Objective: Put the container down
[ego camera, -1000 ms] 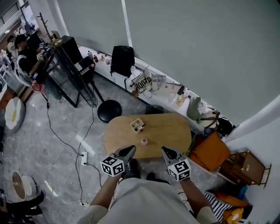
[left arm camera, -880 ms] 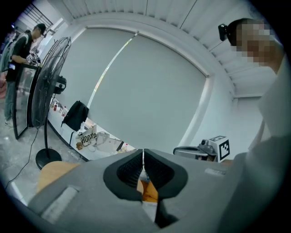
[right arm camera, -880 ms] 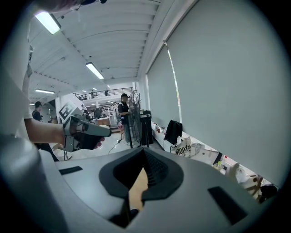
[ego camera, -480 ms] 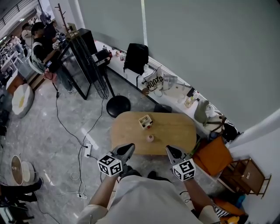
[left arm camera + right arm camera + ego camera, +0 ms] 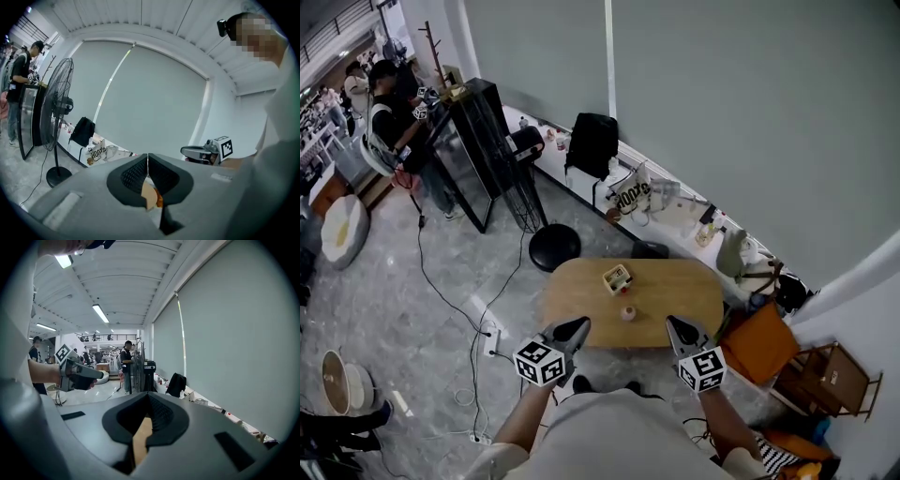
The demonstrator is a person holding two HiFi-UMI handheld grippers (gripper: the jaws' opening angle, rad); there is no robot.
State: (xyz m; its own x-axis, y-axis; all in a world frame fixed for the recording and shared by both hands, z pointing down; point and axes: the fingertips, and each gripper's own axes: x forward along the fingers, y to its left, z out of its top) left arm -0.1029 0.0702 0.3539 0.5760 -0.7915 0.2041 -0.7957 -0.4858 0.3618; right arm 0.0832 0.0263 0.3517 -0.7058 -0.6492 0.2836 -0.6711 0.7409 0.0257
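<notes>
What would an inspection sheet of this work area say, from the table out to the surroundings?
Surface: oval wooden table, mostly bare.
Job's things: small open box and small round item, apart on the table; which one is the container is unclear.
Clutter: bags and bottles along the wall ledge.
Grippers: left gripper and right gripper, jaws shut, empty, at the table's near side.
Cables: floor cable leading to a power strip.
Surroundings: standing fan, person at a black rack.
</notes>
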